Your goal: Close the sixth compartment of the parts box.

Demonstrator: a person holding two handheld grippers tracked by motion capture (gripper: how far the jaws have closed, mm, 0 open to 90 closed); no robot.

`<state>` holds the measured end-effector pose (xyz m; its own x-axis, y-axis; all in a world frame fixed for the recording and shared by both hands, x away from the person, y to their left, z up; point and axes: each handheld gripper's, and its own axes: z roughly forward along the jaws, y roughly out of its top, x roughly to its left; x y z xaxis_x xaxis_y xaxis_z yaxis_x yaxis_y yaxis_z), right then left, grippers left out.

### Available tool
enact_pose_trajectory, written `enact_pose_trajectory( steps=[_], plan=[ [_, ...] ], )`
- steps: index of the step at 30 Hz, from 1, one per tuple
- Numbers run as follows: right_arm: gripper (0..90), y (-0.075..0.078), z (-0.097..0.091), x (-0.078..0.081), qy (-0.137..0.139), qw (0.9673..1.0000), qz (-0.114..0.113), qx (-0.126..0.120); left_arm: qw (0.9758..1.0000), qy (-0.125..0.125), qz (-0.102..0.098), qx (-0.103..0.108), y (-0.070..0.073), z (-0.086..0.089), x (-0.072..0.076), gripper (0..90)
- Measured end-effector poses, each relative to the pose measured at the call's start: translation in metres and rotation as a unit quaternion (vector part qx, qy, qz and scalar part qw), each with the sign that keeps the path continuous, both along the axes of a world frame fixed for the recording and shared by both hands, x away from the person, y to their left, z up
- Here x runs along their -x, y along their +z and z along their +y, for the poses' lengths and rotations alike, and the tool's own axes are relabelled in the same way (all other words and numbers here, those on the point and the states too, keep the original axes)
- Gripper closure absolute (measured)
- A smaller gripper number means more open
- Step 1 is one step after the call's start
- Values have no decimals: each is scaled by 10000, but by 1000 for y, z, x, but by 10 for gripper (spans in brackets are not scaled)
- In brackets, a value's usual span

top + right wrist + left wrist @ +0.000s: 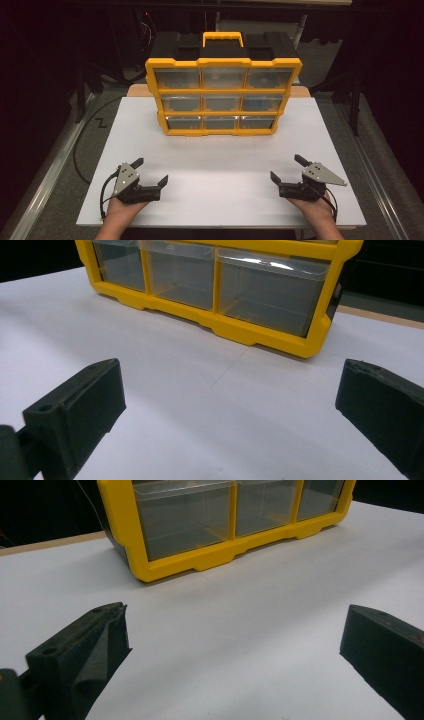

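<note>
The yellow drawer organizer (223, 96) stands upright at 12 o'clock on the white table (220, 170), clear drawer fronts facing the person so they're reachable. The left claw (151, 172) sits at 7 o'clock, the right claw (286, 169) at 5, both spread wide, gripping nothing and well apart from it. Drawers look empty, though the glare makes that hard to call.

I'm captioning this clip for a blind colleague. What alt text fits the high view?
A yellow and black drawer organizer with nine clear drawers and a carry handle stands upright at the far side of a white table. Near the front edge, a person's hands hold the left claw and right claw, both open and apart from the organizer.
</note>
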<state>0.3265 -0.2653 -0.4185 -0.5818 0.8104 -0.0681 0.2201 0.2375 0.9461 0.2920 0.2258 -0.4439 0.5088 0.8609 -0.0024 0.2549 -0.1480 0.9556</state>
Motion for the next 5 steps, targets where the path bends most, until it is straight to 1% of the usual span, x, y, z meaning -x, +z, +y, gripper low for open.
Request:
enact_pose_trajectory(
  steps=[3, 5],
  plan=[
    [9, -2, 1, -1, -16, 10000, 57, 23, 10000, 3, 6, -1, 0, 0, 0, 3],
    [9, -2, 1, -1, -27, 10000, 38, 34, 10000, 3, 15, -4, 0, 0, -1, 3]
  ],
)
